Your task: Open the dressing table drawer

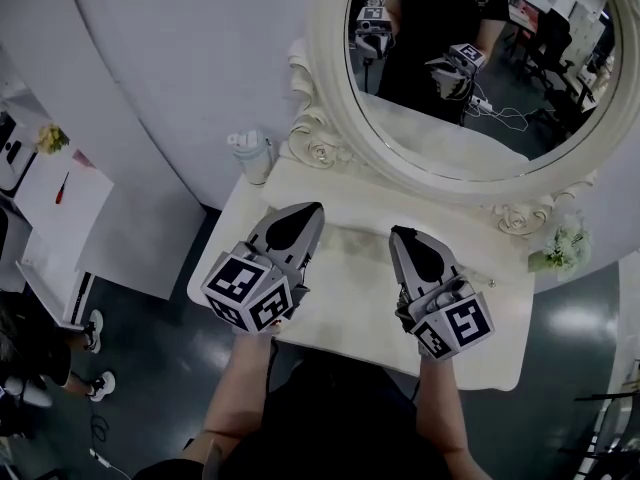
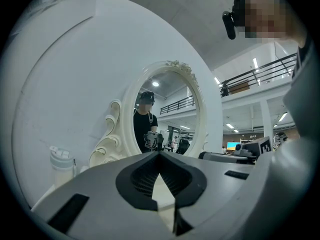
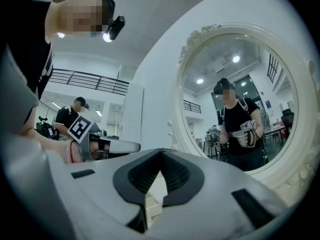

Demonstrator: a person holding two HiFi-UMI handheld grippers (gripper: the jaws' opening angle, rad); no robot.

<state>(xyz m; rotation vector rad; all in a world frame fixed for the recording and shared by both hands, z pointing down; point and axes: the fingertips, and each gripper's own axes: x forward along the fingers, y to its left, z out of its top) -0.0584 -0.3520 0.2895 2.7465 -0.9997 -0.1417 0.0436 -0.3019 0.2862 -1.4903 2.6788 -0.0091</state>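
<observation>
Dressing table [image 1: 350,290] white, standing against white wall [image 1: 180,58]. Drawer front hidden under near edge, by person's body. Oval ornate mirror [image 1: 470,78] at back. White bottle [image 1: 252,154] by left rear corner, flowers [image 1: 566,245] at right end. Dark glossy floor [image 1: 170,308] either side. Bare top between grippers. Left gripper [image 1: 314,209] and right gripper [image 1: 400,233] hover over top, level, jaws pressed together, nothing pinched. Black-white square markers on cubes.

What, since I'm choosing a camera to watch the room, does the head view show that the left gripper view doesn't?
Head view only: the flowers and the dark floor. Left gripper view only: a balcony railing, and the left gripper shut on nothing, showing its ribbed pads. Both: the oval mirror, the white bottle, the right gripper.
</observation>
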